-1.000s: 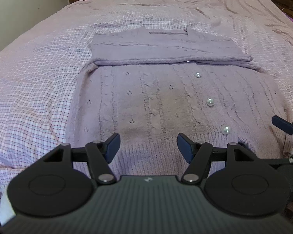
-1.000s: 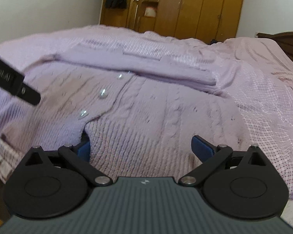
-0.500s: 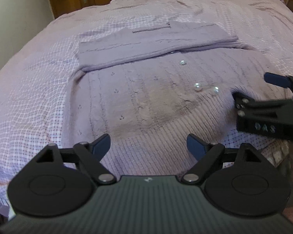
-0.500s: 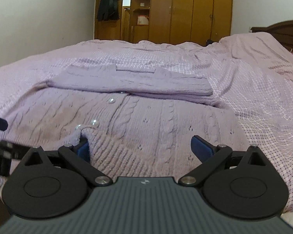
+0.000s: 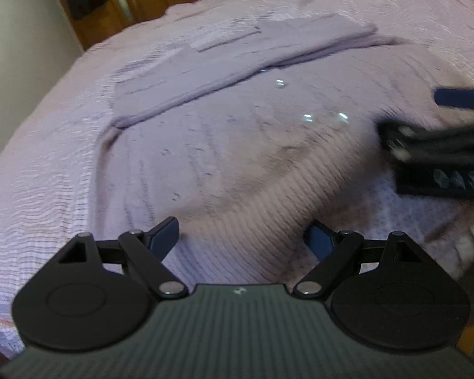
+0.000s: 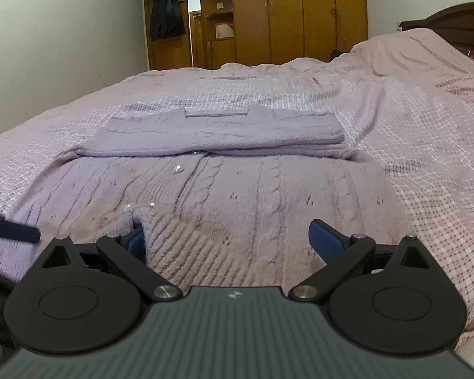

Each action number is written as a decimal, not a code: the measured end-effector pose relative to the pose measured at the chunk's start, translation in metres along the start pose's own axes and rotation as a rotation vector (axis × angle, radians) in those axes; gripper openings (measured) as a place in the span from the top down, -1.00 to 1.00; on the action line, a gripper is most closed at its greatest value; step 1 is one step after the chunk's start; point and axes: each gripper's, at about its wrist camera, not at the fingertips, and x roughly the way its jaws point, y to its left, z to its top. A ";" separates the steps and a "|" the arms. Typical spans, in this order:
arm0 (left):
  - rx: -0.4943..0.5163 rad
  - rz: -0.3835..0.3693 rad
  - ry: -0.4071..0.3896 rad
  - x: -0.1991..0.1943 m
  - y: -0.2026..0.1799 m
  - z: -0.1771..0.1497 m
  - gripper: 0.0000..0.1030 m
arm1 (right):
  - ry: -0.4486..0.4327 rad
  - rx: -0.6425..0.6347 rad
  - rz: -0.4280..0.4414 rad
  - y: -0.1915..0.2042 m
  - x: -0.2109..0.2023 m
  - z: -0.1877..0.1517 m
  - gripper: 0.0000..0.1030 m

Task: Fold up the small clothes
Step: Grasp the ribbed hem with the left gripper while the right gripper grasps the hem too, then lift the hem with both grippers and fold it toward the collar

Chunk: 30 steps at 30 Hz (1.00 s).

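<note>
A lilac cable-knit cardigan (image 6: pixel 268 189) lies buttoned on the checked pink bedspread (image 6: pixel 426 132), its sleeves (image 6: pixel 218 132) folded flat across the chest at the far end. The left tool (image 5: pixel 241 237) hovers with jaws wide apart over the ribbed hem (image 5: pixel 252 221), gripping nothing. The right tool (image 6: pixel 227 237) is spread wide too, the hem's lifted corner bunched between its blue pads (image 6: pixel 327 238)

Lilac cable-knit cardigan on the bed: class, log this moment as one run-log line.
item: lilac cable-knit cardigan, sleeves folded across top | left hand-held gripper: open at ribbed hem | right hand-held gripper: open at hem | surface: pink checked bedspread
</note>
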 end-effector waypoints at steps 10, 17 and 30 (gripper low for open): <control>-0.055 -0.016 -0.095 -0.006 0.005 0.005 0.42 | 0.056 -0.094 0.000 0.011 -0.007 -0.027 -0.95; -0.142 -0.071 -0.121 -0.015 0.014 0.004 0.73 | 0.049 -0.130 -0.042 0.013 -0.007 -0.032 -0.95; -0.210 -0.082 -0.254 -0.043 0.025 0.023 0.75 | 0.031 -0.141 -0.071 0.012 -0.009 -0.018 -0.37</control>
